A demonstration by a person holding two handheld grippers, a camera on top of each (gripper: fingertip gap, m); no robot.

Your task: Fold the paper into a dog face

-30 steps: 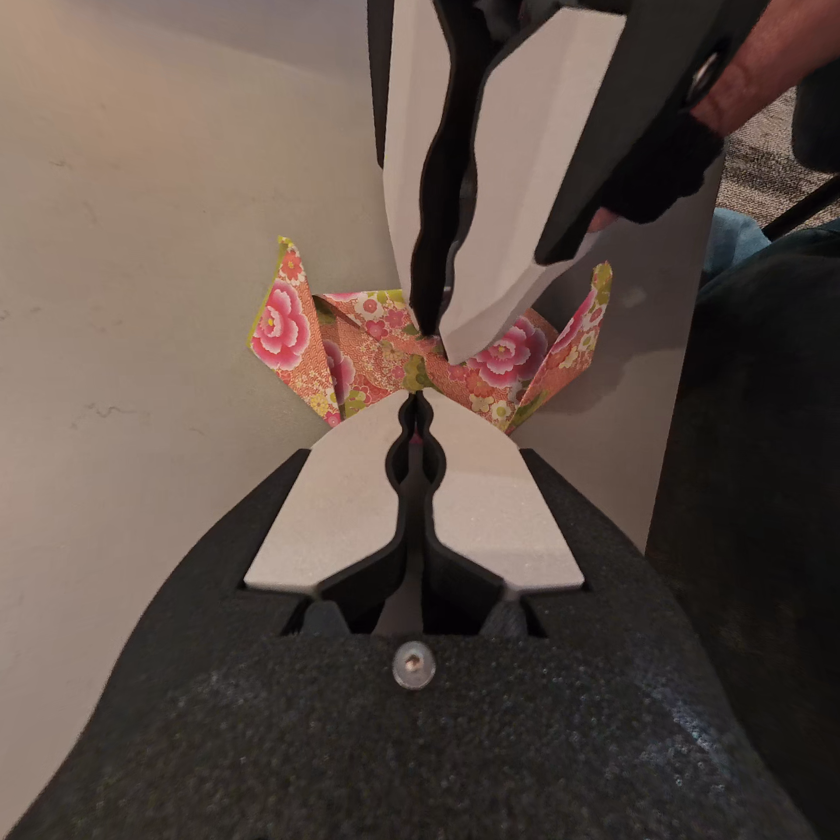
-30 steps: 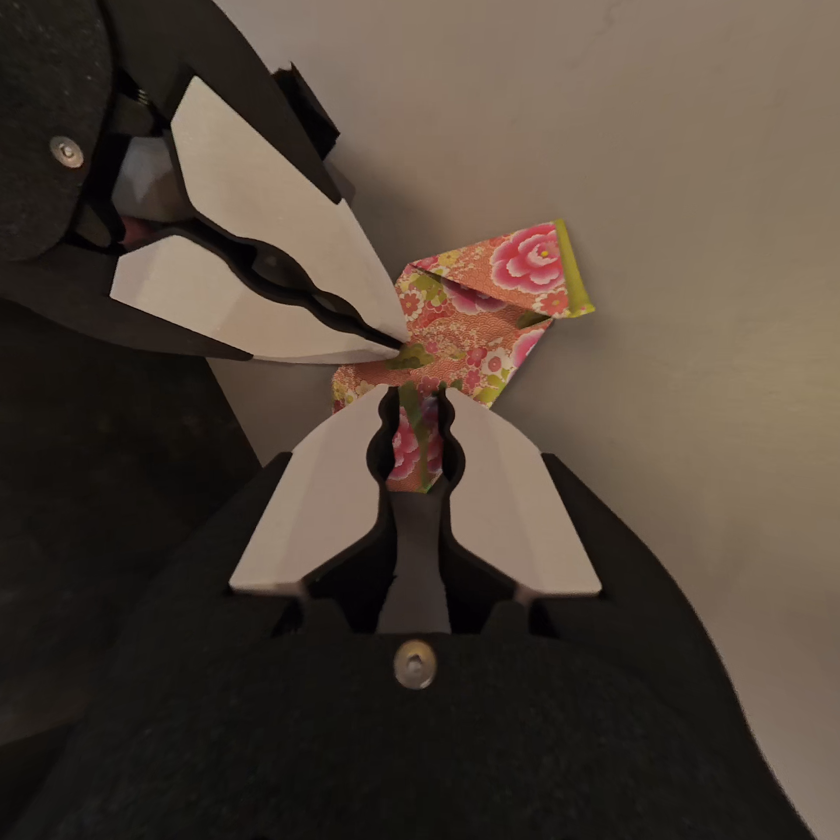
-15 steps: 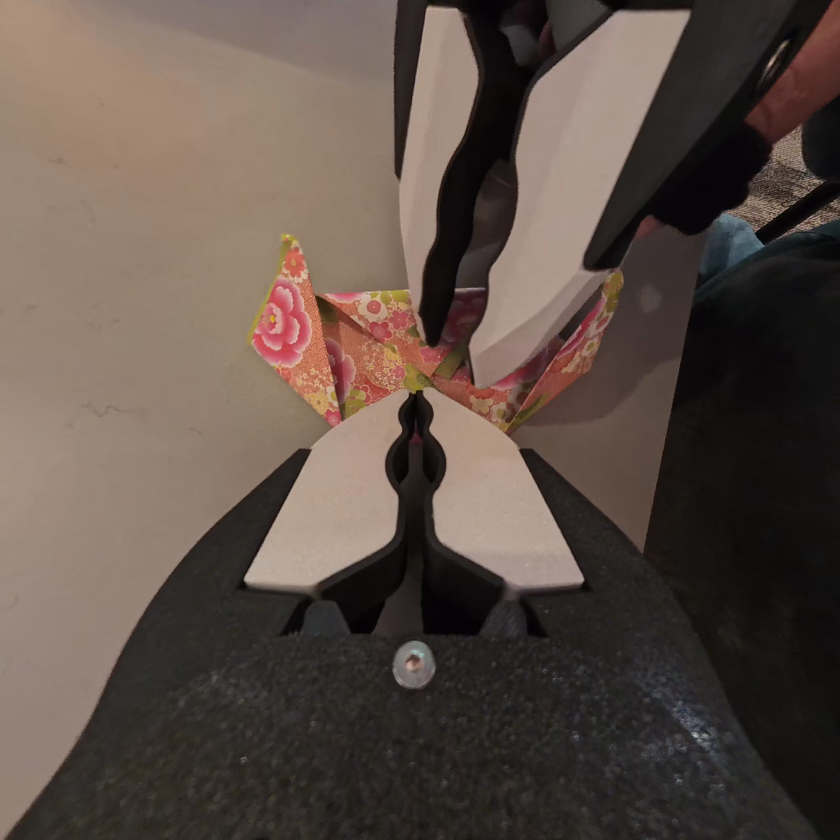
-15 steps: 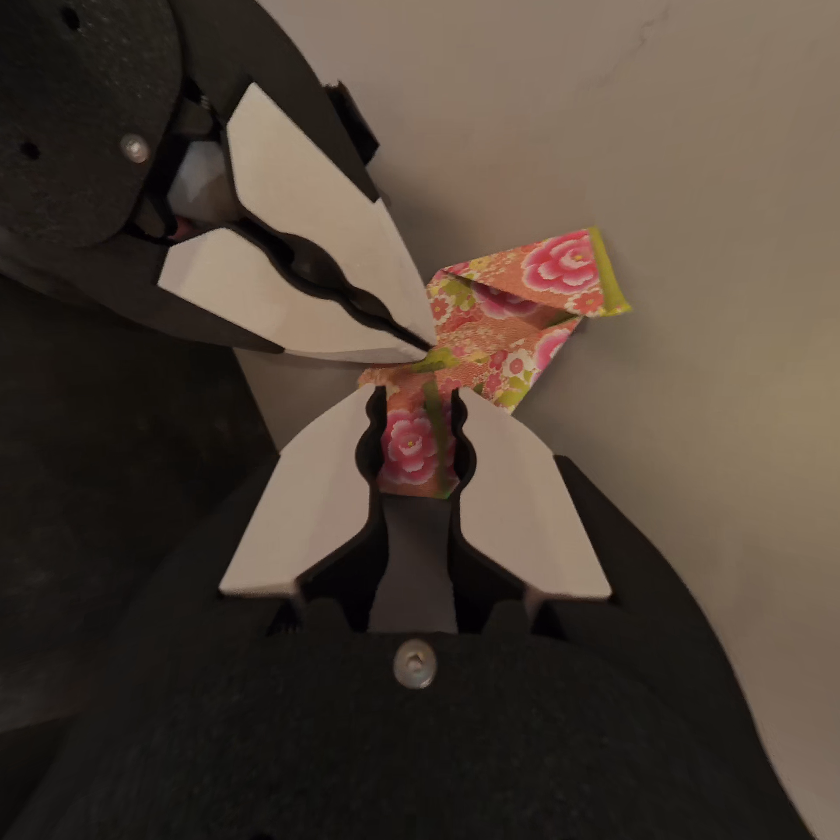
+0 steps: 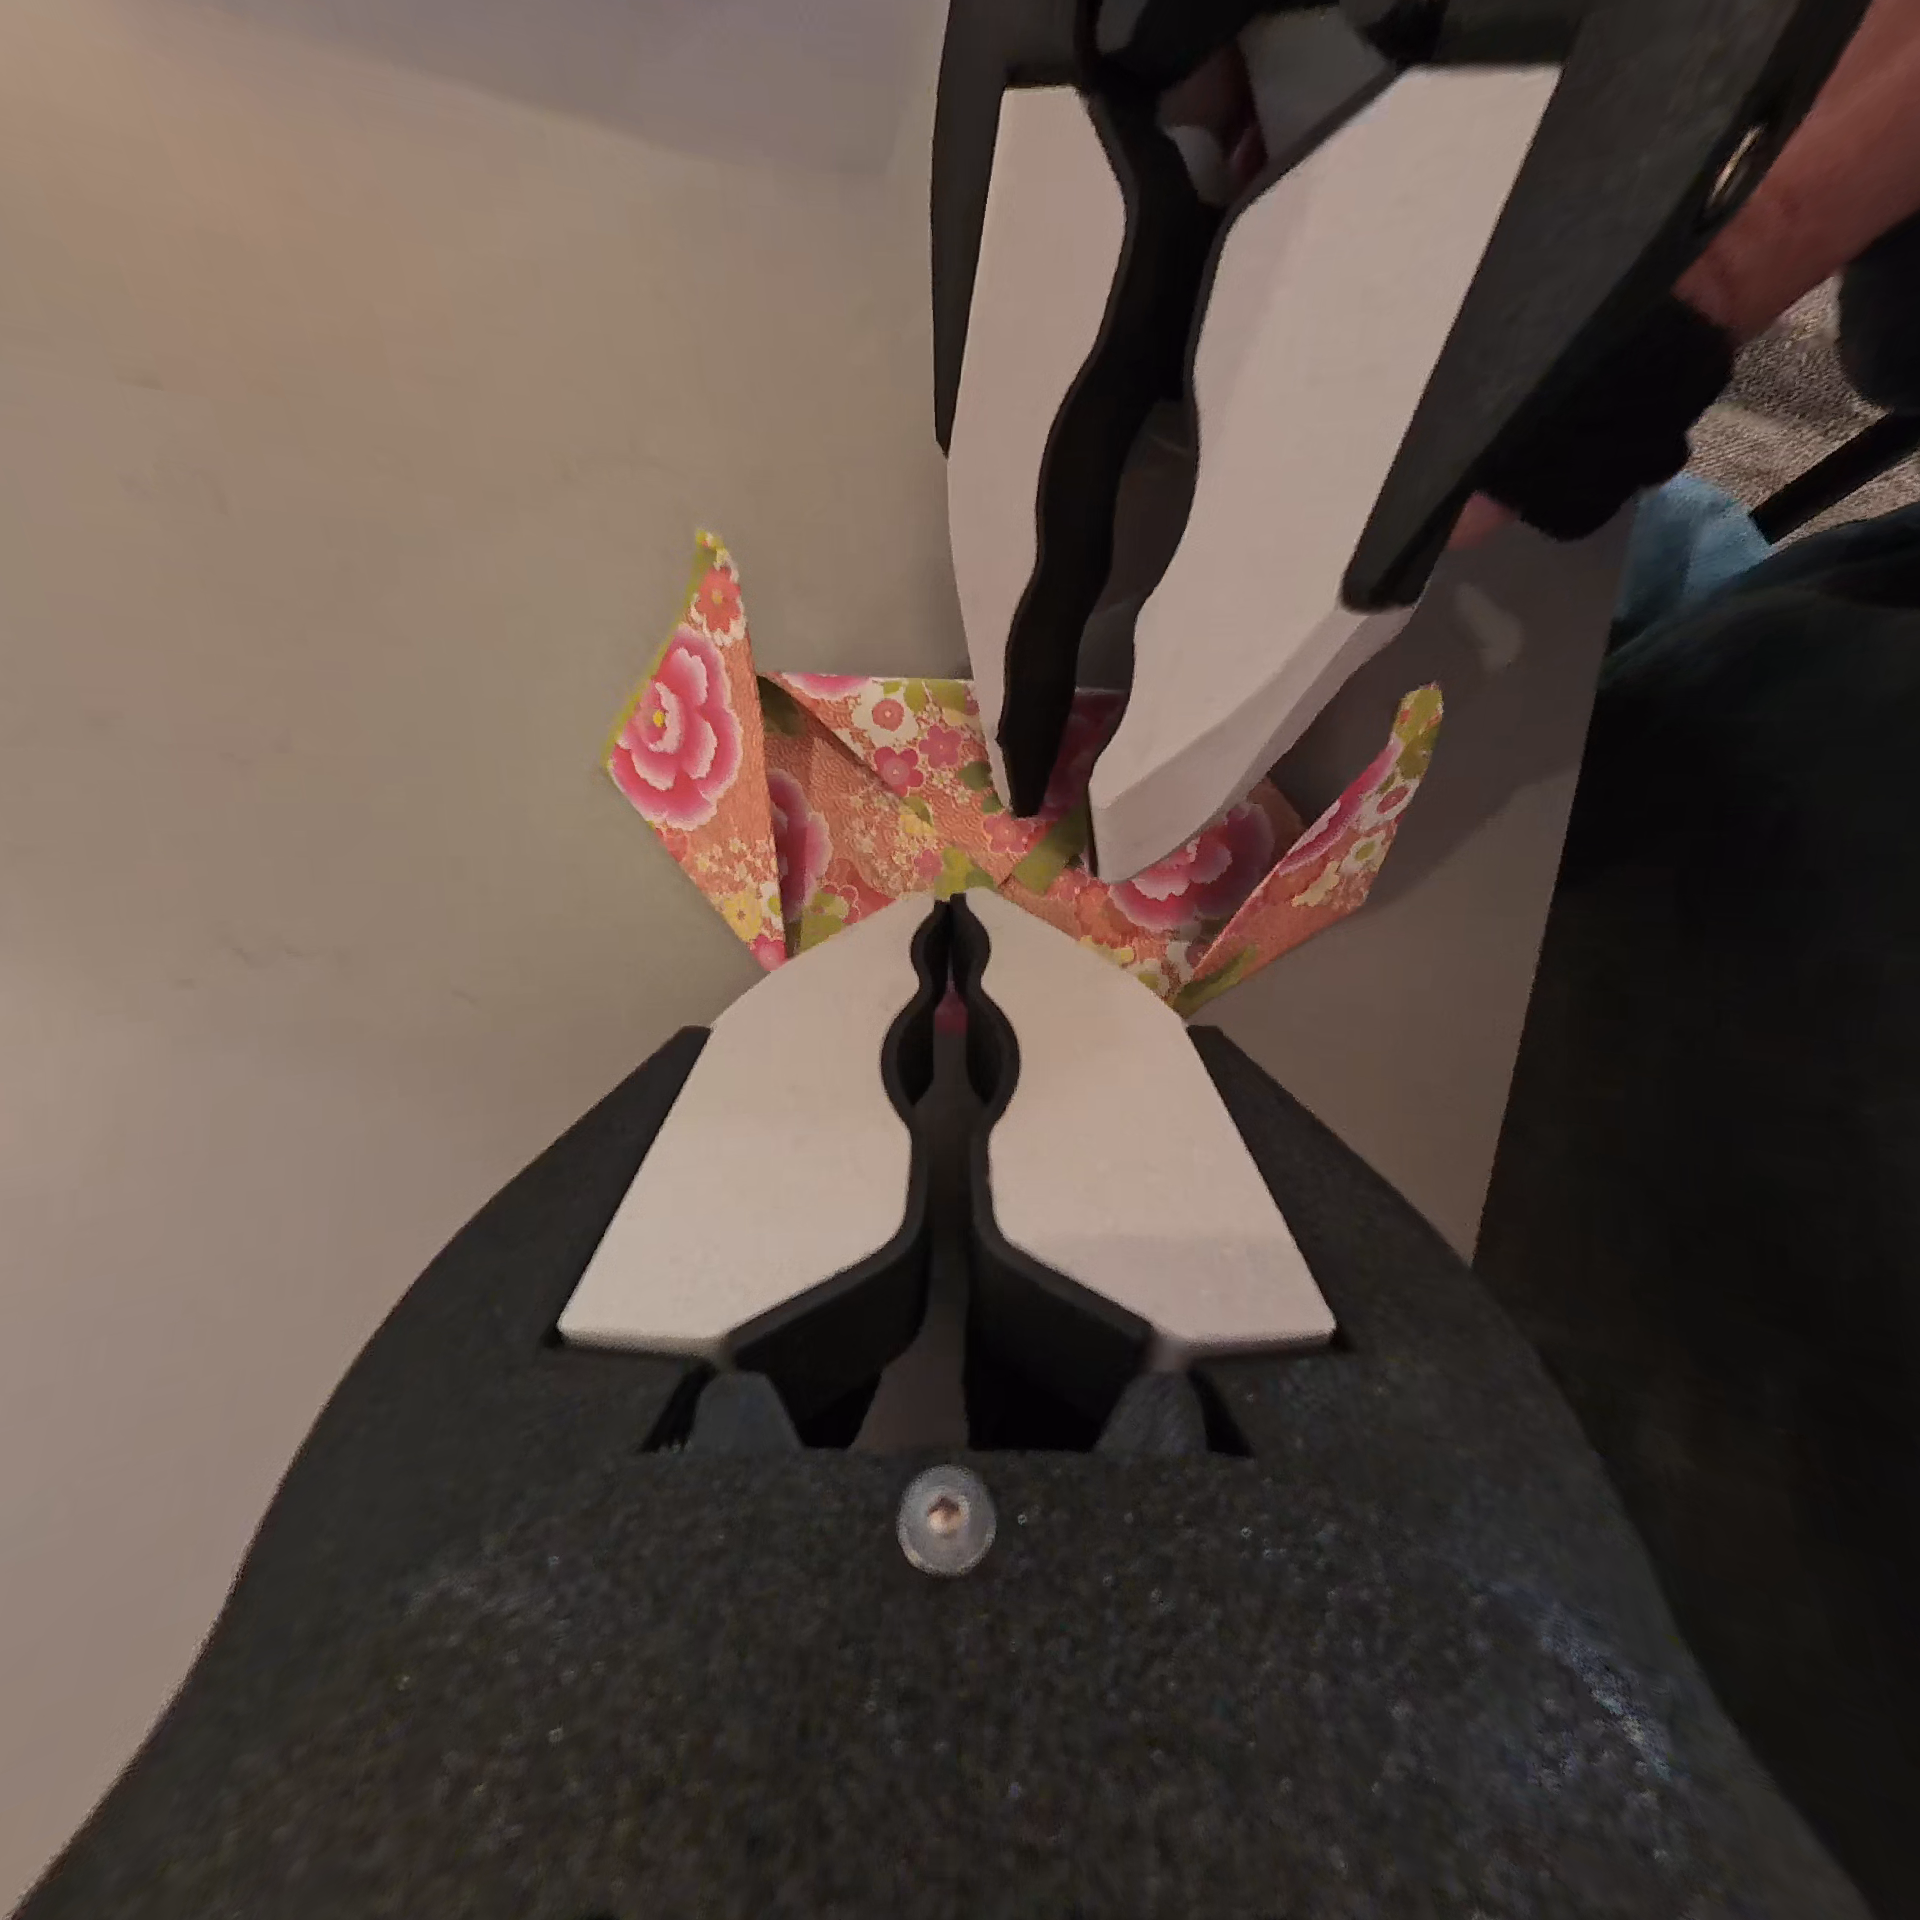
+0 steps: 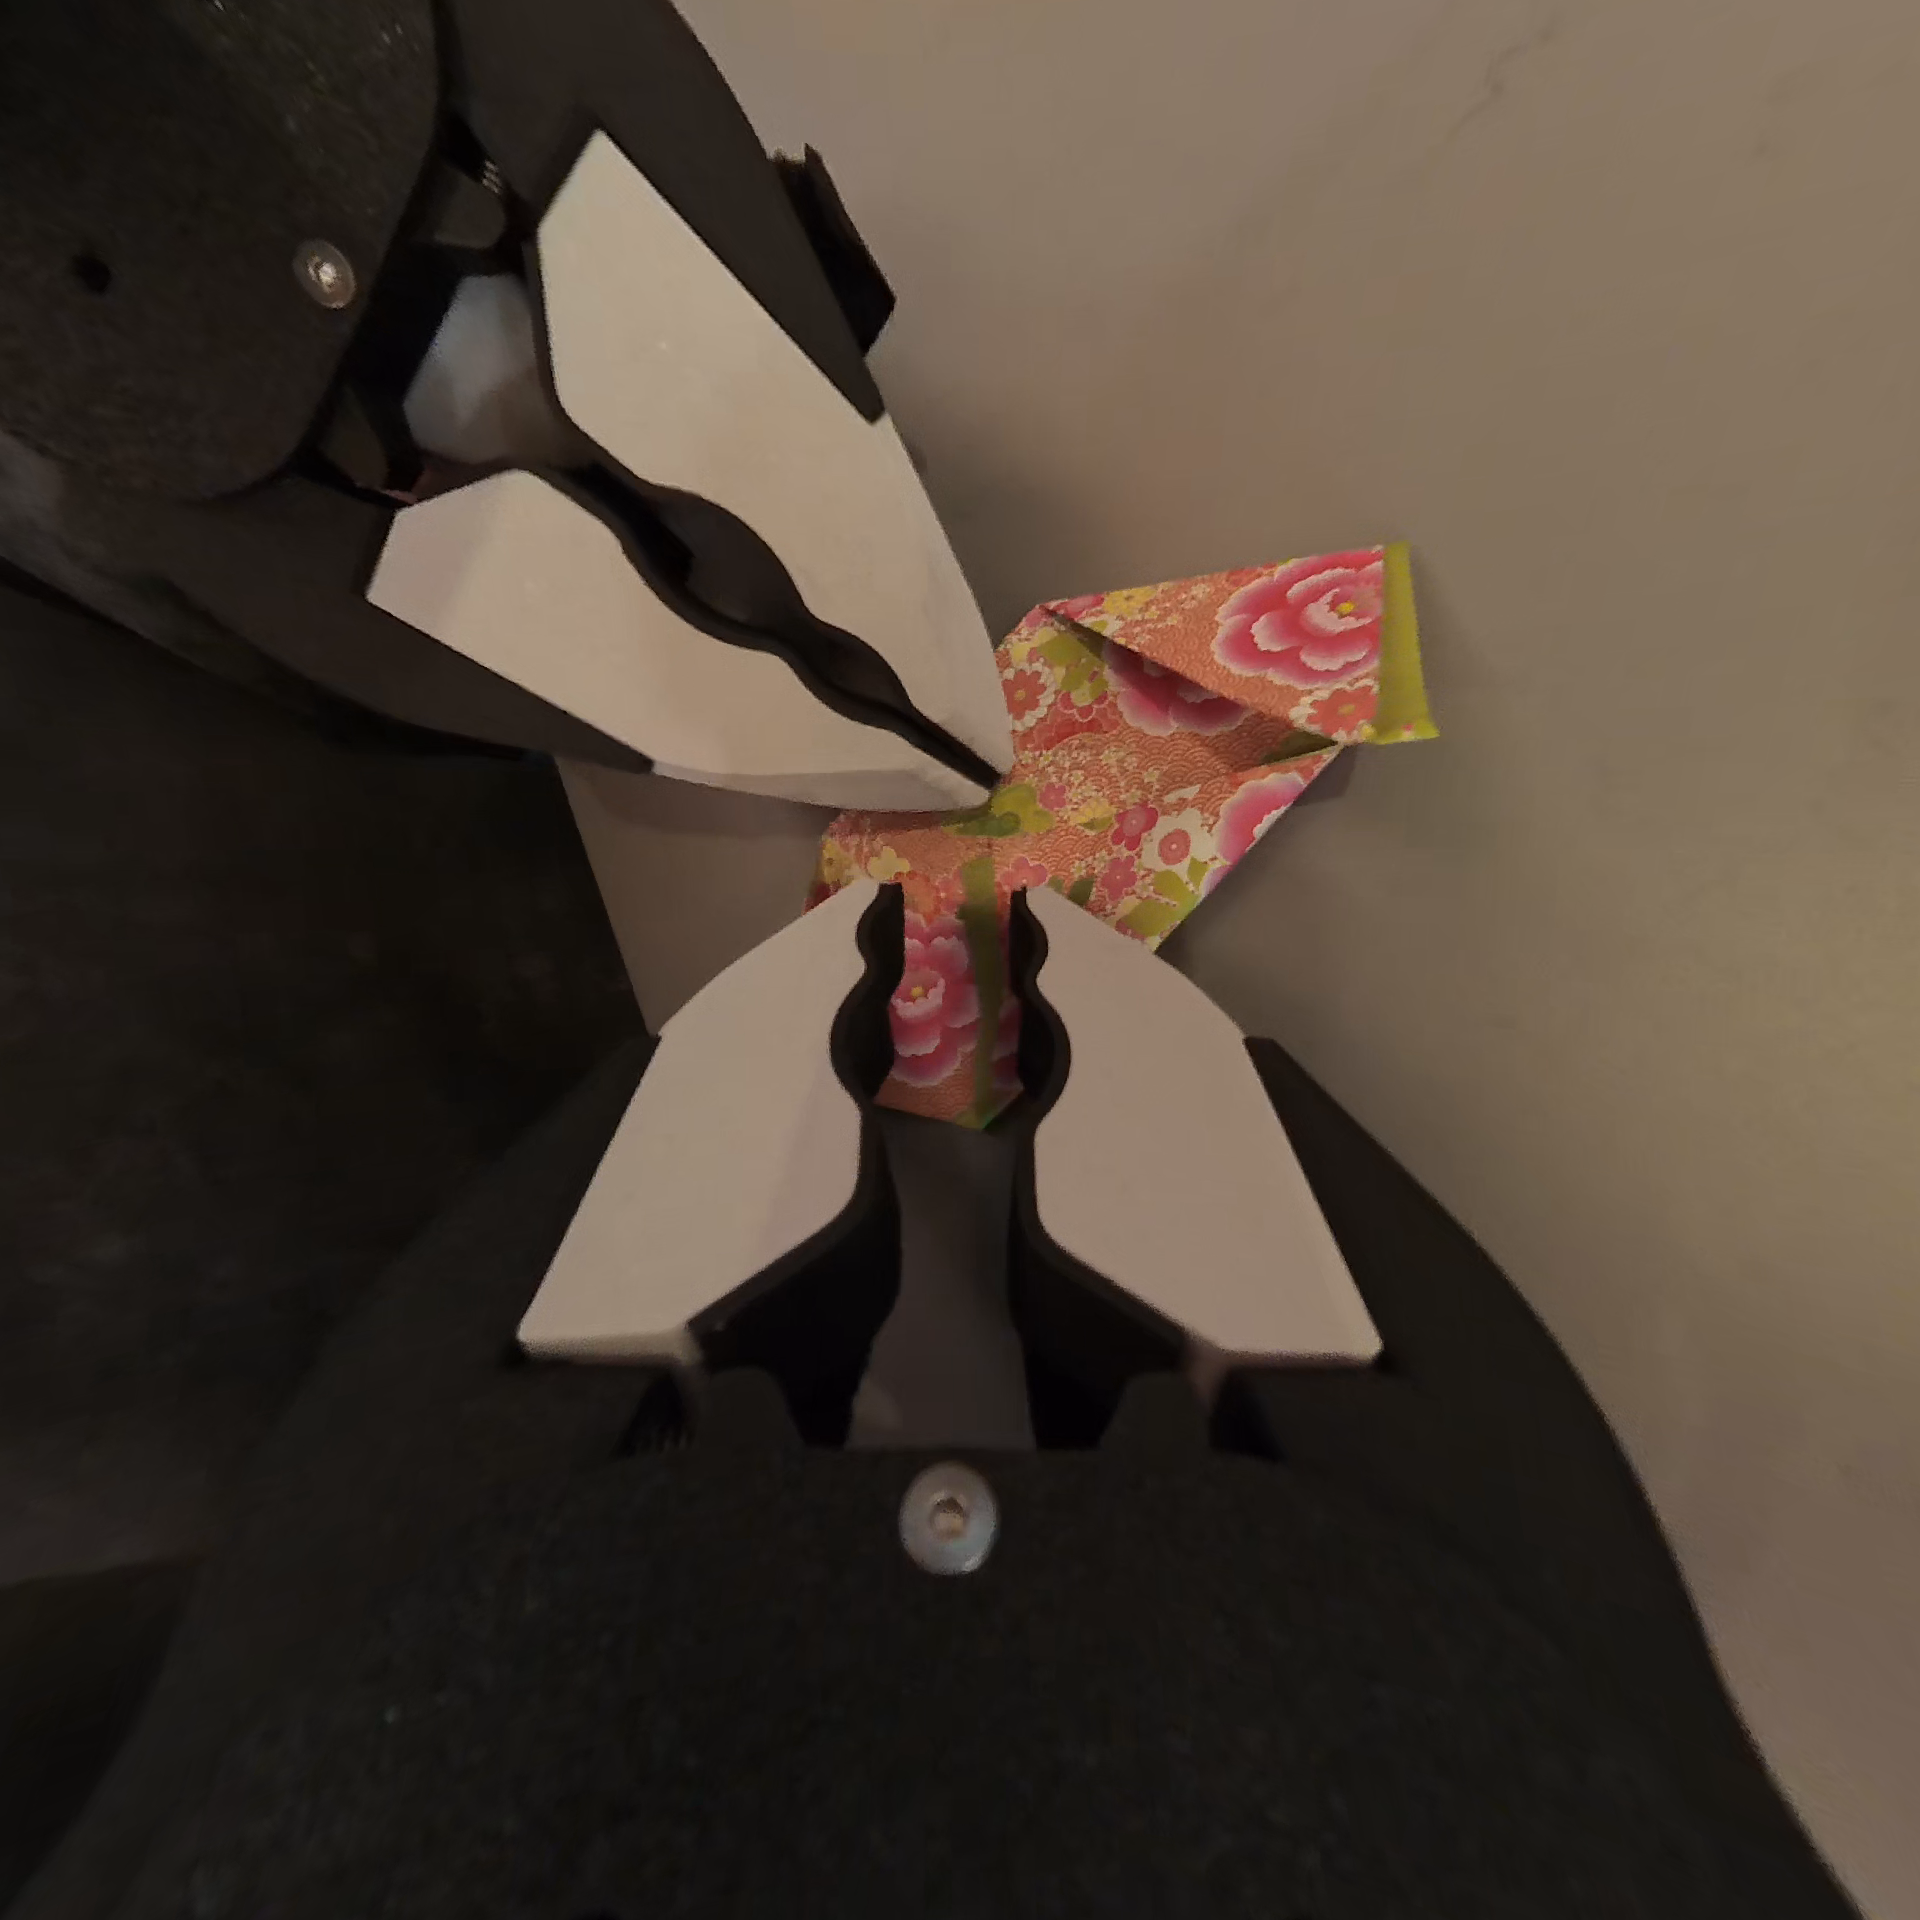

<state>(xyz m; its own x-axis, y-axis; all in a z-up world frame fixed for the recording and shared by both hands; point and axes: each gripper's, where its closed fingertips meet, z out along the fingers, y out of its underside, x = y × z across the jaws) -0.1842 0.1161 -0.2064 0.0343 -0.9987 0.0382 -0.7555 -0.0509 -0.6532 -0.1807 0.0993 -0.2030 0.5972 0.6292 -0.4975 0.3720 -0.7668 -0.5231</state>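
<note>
The floral paper (image 5: pixel 914 821) lies partly folded on the pale table (image 5: pixel 312 623), two flaps standing up at its 9 and 3 o'clock. The left gripper (image 5: pixel 951 920) is pressed together at the paper's 6 o'clock edge, seemingly pinching it, though the contact is hidden. The right gripper (image 6: pixel 948 904) is spread slightly around a flap. Likely light, thin and easily creased or torn, so it is best gripped at folded edges. No containers are visible.

The left gripper (image 5: pixel 951 914) hides the paper's (image 5: pixel 894 790) near edge it pinches.
</note>
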